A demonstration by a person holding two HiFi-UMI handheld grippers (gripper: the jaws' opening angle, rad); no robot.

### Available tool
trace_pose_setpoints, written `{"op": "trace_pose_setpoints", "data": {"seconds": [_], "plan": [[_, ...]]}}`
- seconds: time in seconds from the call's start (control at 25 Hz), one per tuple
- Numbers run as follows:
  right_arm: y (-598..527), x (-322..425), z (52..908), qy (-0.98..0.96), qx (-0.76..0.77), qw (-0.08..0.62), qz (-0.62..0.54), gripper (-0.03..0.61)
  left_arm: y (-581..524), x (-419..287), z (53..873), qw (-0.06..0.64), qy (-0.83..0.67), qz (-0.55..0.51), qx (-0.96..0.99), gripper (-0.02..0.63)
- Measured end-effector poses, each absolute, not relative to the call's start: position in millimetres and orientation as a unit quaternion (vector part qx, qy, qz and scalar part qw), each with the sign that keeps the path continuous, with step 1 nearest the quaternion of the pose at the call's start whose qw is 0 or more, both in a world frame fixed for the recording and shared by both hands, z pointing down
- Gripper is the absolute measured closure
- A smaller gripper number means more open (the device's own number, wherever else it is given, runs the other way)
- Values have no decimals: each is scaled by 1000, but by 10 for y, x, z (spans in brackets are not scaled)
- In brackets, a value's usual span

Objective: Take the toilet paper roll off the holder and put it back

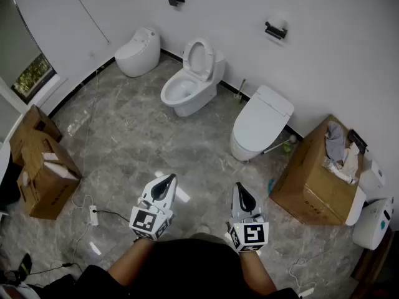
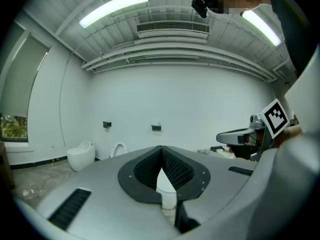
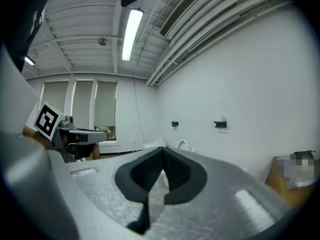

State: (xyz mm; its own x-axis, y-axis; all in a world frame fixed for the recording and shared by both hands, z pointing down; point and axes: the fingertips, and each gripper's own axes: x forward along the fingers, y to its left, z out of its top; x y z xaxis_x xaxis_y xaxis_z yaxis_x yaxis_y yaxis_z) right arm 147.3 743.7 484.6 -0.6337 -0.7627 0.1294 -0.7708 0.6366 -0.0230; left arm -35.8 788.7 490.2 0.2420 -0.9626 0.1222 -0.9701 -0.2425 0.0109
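Roll far off
Left gripper (image 1: 169, 180) and right gripper (image 1: 240, 189) are closed, empty; toilet paper roll (image 1: 280, 24) sits on its holder (image 1: 275, 32) at one o'clock, well apart.

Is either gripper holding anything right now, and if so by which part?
Nothing is held. The left gripper and the right gripper both have their jaws together with nothing between them, far from the wall holder.
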Motion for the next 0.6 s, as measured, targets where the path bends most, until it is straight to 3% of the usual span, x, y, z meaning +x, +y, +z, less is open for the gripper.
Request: {"op": "trace_pose_setpoints", "data": {"seconds": [0.6], "plan": [[6687, 1470, 5110, -910, 409, 59, 31, 580, 7166, -330, 5178, 56, -606, 47, 792, 600]]}}
